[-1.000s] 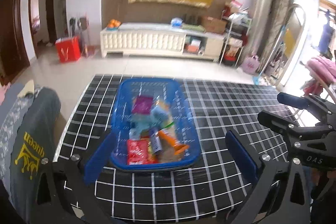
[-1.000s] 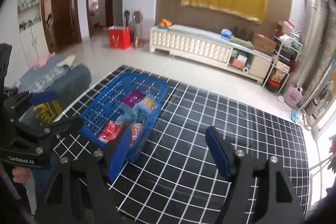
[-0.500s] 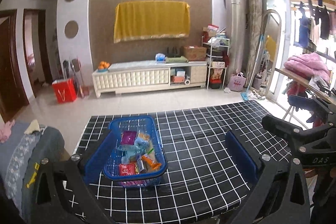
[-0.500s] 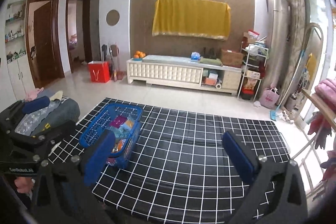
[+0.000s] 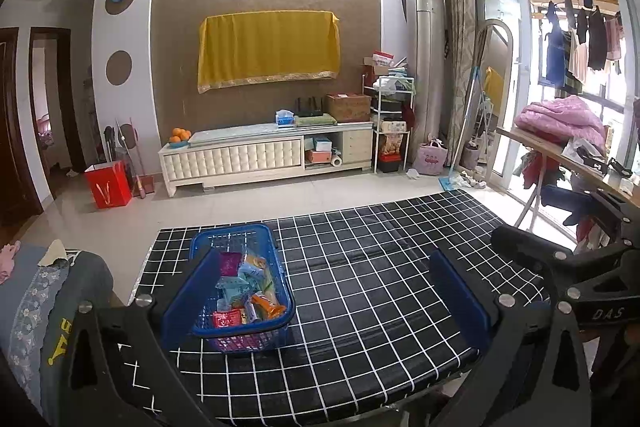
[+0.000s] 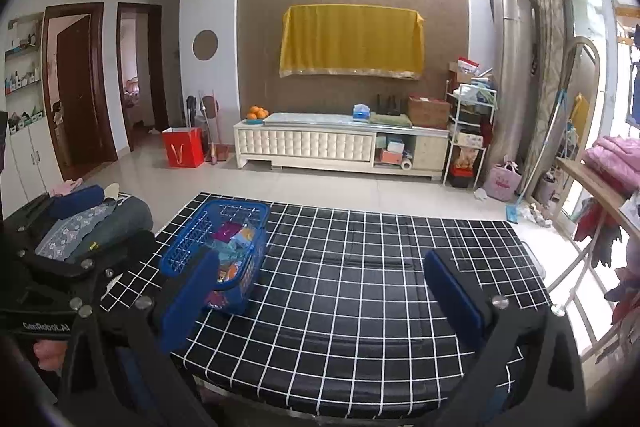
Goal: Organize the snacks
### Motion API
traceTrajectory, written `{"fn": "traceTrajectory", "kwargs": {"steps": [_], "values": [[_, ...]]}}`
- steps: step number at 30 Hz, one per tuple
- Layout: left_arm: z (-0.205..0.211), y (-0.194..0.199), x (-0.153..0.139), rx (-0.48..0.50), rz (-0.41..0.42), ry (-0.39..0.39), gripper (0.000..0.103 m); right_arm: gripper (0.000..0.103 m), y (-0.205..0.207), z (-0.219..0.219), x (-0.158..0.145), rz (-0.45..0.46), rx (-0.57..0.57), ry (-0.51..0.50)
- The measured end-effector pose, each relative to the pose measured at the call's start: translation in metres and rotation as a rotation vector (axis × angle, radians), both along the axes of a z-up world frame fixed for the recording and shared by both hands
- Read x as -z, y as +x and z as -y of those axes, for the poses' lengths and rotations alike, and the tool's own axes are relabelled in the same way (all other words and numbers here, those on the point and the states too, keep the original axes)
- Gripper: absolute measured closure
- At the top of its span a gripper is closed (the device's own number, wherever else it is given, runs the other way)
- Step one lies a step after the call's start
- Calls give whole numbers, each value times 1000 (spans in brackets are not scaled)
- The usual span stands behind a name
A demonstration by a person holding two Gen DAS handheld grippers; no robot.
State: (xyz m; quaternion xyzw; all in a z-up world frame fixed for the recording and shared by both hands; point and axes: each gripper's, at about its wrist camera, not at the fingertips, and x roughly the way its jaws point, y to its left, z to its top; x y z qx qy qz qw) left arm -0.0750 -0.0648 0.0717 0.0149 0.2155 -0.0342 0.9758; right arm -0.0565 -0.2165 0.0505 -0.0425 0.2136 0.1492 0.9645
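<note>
We held both tongs above the near edge of the tabletop [image 5: 380,291], which wore a black cloth with a white grid. The left tongs [image 5: 324,293] stood wide apart with nothing between their blue pads, and the right tongs [image 6: 320,297] were spread just as wide and empty too. The blue basket [image 5: 276,267] sat on the left part of the tabletop, near its left edge and toward the far side. In the left wrist view the left blue pad overlapped the basket's near left corner in the picture, but we could not tell whether it touched. The snack packets [image 5: 248,287] lay piled inside the basket: a purple one toward the back, light blue ones in the middle, an orange one and a red one toward the front. In the right wrist view the basket [image 6: 188,247] sat just beyond our left pad, and the left tongs' black frame showed at the left edge. A grey garment [image 5: 76,291] with yellow lettering lay beside the tabletop on the left. Across the tiled floor stood a white cabinet [image 5: 240,159] beneath a yellow cloth [image 5: 268,51], with a red bag [image 5: 108,185] to its left.
</note>
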Motion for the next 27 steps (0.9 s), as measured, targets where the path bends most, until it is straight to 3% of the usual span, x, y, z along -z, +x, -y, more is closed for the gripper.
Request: {"fn": "traceTrajectory", "kwargs": {"steps": [27], "values": [[-7,-3,8,-13,-14,-22,0,0,-8,-5,3,-15,17,-5]]}}
